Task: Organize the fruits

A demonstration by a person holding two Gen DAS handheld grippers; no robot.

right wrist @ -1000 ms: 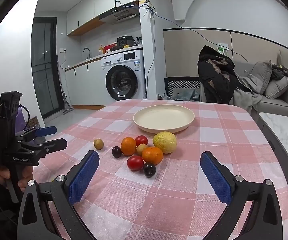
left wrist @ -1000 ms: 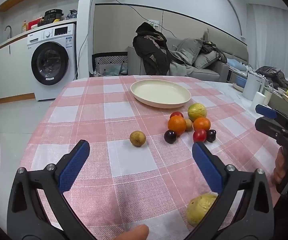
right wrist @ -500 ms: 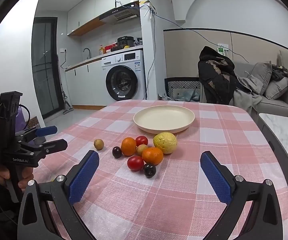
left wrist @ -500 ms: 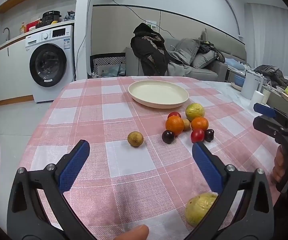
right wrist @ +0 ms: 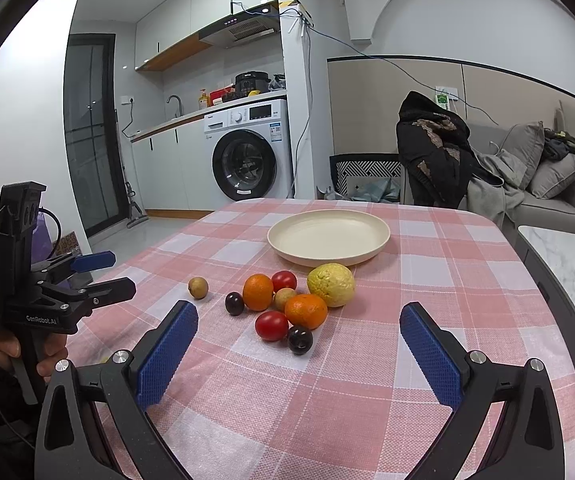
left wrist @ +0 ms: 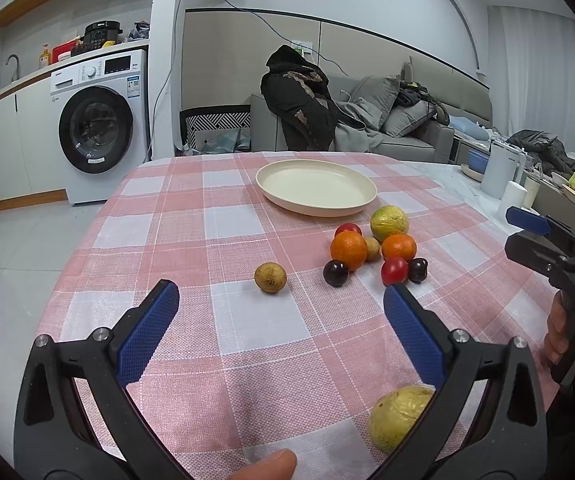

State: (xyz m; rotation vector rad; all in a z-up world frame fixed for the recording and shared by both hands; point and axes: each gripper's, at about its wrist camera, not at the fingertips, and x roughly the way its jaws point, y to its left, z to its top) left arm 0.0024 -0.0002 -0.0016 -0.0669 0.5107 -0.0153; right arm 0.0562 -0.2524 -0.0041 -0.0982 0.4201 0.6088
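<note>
A cream plate (left wrist: pixel 316 187) (right wrist: pixel 328 238) stands empty at the far middle of the pink checked table. In front of it lies a cluster: a yellow-green fruit (right wrist: pixel 331 284), two oranges (right wrist: pixel 306 311), two red tomatoes (right wrist: pixel 272 325), two dark plums (right wrist: pixel 300 339) and a small tan fruit (right wrist: pixel 285 298). A brown kiwi-like fruit (left wrist: pixel 270 277) lies alone to the left. Another yellow-green fruit (left wrist: pixel 397 416) lies under my left gripper's right finger. My left gripper (left wrist: pixel 279 312) is open and empty, short of the kiwi-like fruit. My right gripper (right wrist: pixel 298 332) is open and empty, just short of the cluster.
The table edge curves away on the left, with floor and a washing machine (left wrist: pixel 97 130) beyond. A sofa with a dark jacket (left wrist: pixel 299 100) stands behind the table. A white kettle and cups (left wrist: pixel 503 176) stand on a marble surface at the right.
My left gripper has drifted slightly, and the fruits have shifted a little left in its view. My right gripper has barely moved. Both stay open.
</note>
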